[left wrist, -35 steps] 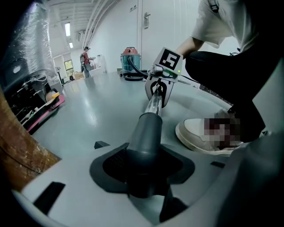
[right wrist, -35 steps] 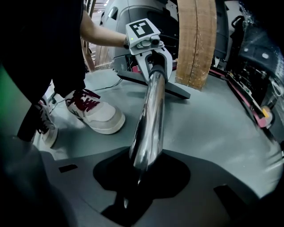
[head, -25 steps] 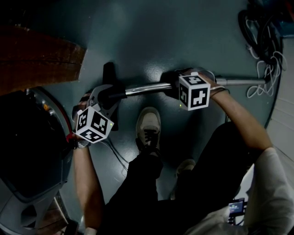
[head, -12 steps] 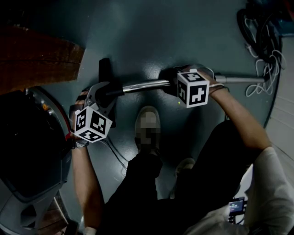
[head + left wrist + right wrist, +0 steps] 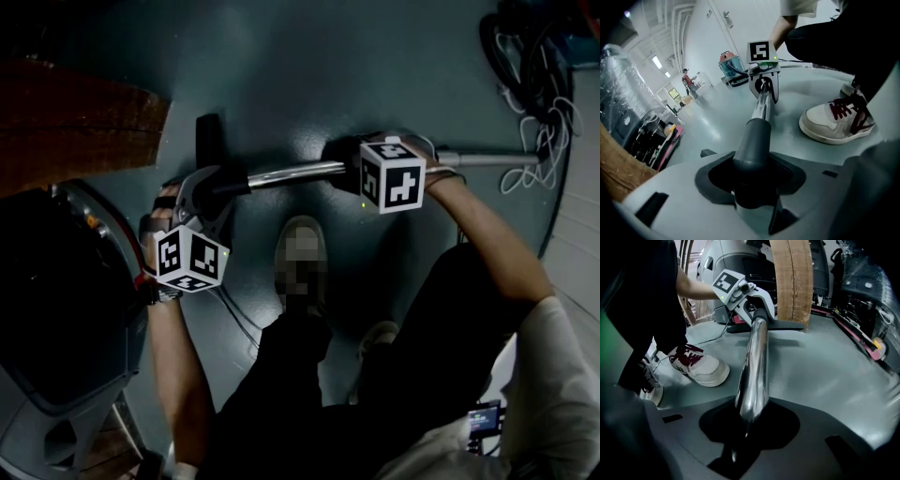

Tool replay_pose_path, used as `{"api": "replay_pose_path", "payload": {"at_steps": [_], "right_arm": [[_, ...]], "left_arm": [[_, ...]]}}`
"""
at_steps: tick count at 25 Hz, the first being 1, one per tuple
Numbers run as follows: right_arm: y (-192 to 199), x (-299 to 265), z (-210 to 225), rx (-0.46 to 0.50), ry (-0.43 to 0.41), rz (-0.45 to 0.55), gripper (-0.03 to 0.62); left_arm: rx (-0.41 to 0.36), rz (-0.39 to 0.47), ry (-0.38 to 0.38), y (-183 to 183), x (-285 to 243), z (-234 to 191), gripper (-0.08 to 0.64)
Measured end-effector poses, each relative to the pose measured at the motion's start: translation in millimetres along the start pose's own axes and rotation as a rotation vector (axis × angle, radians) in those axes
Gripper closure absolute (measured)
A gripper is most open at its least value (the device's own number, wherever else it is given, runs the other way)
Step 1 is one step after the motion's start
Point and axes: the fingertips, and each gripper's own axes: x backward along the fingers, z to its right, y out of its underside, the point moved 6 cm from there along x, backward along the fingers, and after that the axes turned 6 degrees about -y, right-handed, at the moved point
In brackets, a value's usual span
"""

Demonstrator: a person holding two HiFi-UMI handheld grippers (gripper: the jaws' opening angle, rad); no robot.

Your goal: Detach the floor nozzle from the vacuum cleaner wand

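A chrome wand (image 5: 291, 172) lies low over the floor between my two grippers. My left gripper (image 5: 217, 192) is shut on the dark grey neck (image 5: 753, 143) at the wand's end, where the black floor nozzle (image 5: 207, 134) sticks out past the jaws. In the left gripper view the neck meets the chrome tube (image 5: 762, 105) with no gap showing. My right gripper (image 5: 345, 165) is shut on the wand (image 5: 754, 364) further along, to the right. The right gripper view shows the left gripper (image 5: 740, 295) and the nozzle (image 5: 774, 326) flat on the floor.
The person's white shoe (image 5: 304, 253) stands just below the wand, and a second shoe (image 5: 380, 337) sits behind it. A brown block (image 5: 75, 122) lies at upper left, a dark machine (image 5: 56, 309) at left. Cables (image 5: 534, 84) pile up at upper right, where the wand runs on.
The left gripper has rolled a little, turning its marker cube. The nozzle and the wand's left end have shifted slightly up and left. The right gripper has kept its place.
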Motion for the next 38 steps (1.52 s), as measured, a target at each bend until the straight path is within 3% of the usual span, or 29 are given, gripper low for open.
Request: {"api": "replay_pose_path", "payload": {"at_steps": [3,8,11,14,20,22,26,31,35,38], "right_arm": [[2.3,-2.7,-0.6,-0.014,-0.012,0.005,0.479],[-0.6,-4.7,-2.1,0.022,-0.015,-0.018,0.476],[-0.2,-5.3,-1.9,0.031,-0.016,-0.028,0.474],[-0.6,-5.2,-0.7,0.023,-0.013,-0.024,0.474],[5.5,-9.3,2.0,-0.022,-0.034,-0.008,0.476],[9.3,-11.4,3.2,-0.043,-0.041,-0.003,0.477],[9.7,-15.7,8.4,-0.010,-0.022,-0.024,0.473],[13.1,-27.2,19.0,0.020,0.015,-0.077,0.466],[16.2,-32.6,24.1,0.017,0.037,-0.084,0.463],[16.7,-31.9,25.5,-0.003,0.037,-0.059,0.463]], "left_arm": [[0.004,-0.002,0.001,1.3,0.0,0.9,0.376],[0.187,-0.019,0.167,8.4,-2.4,4.6,0.376],[0.227,-0.029,0.225,9.2,-3.8,2.8,0.376],[0.189,-0.023,0.198,8.6,-4.1,0.3,0.376],[0.014,-0.032,0.041,9.4,-5.5,-1.5,0.376],[0.026,-0.049,0.013,20.6,-2.0,-4.5,0.376],[0.091,-0.088,0.034,45.4,4.3,-4.8,0.375],[0.030,-0.165,0.024,49.1,-16.9,10.3,0.374],[0.017,-0.174,-0.017,46.7,-27.0,17.9,0.374],[-0.039,-0.177,-0.006,45.7,-29.3,22.0,0.374]]}}
